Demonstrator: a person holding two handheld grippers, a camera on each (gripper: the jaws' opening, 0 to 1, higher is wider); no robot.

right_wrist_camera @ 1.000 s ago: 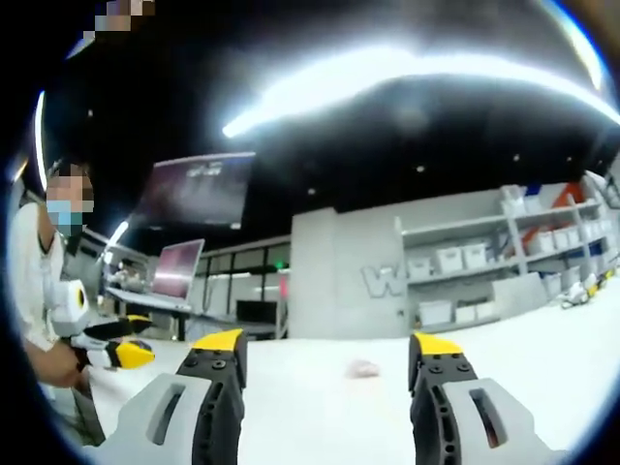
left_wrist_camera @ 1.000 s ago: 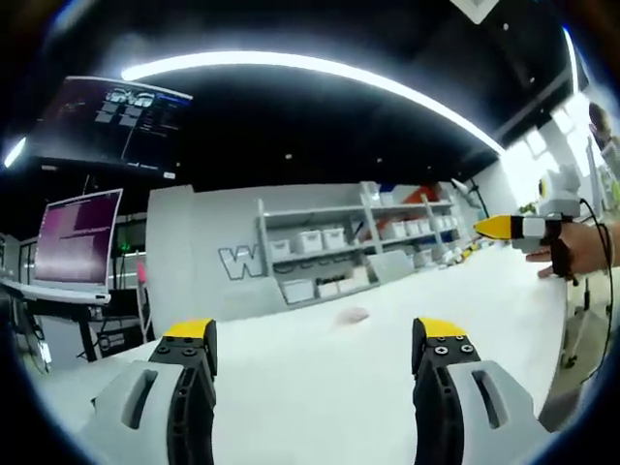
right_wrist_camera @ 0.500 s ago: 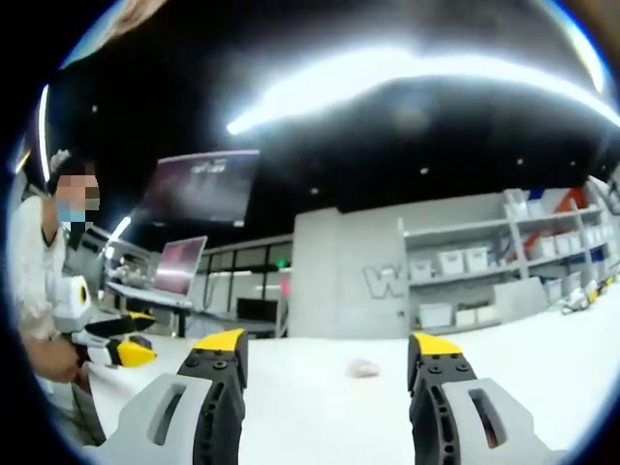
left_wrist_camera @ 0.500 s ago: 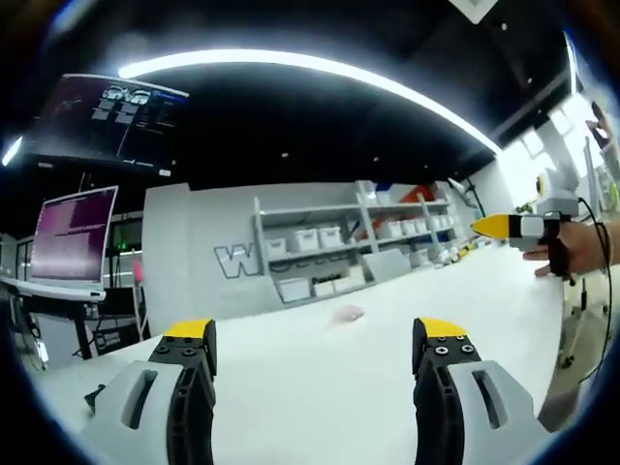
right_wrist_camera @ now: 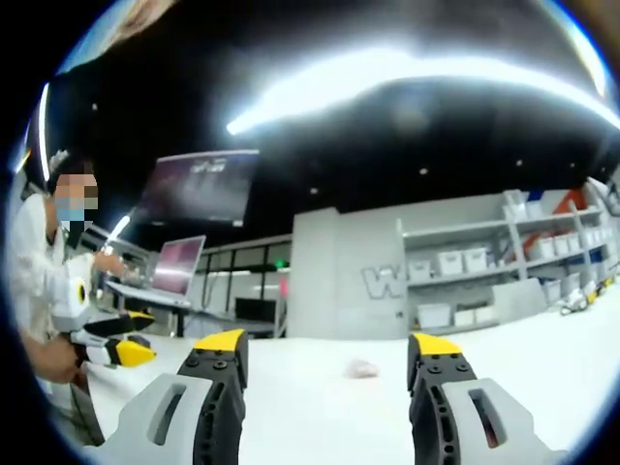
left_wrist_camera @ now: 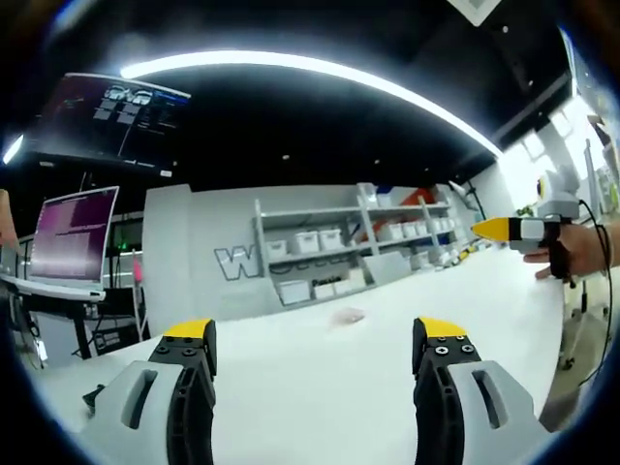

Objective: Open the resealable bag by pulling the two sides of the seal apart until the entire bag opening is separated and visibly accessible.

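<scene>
A small pinkish, translucent resealable bag (left_wrist_camera: 346, 315) lies far off on the white table (left_wrist_camera: 320, 387); in the right gripper view the bag (right_wrist_camera: 361, 368) sits between the jaws' line of sight. My left gripper (left_wrist_camera: 316, 341) is open, low over the table, well short of the bag. My right gripper (right_wrist_camera: 327, 351) is open too, empty, also short of the bag. The right gripper's yellow tip (left_wrist_camera: 497, 229) shows at the right of the left gripper view, held by a hand. The left gripper (right_wrist_camera: 124, 341) appears at the left of the right gripper view.
Grey wall with shelving and white bins (left_wrist_camera: 320, 250) stands behind the table. A monitor (left_wrist_camera: 74, 234) and a hanging screen (left_wrist_camera: 107, 121) are at the left. A person in white (right_wrist_camera: 39, 281) stands at the table's left end.
Both views have barely shifted. The bag lies where it was and both grippers stay open. The person's free hand has risen toward the laptop in the right gripper view.
</scene>
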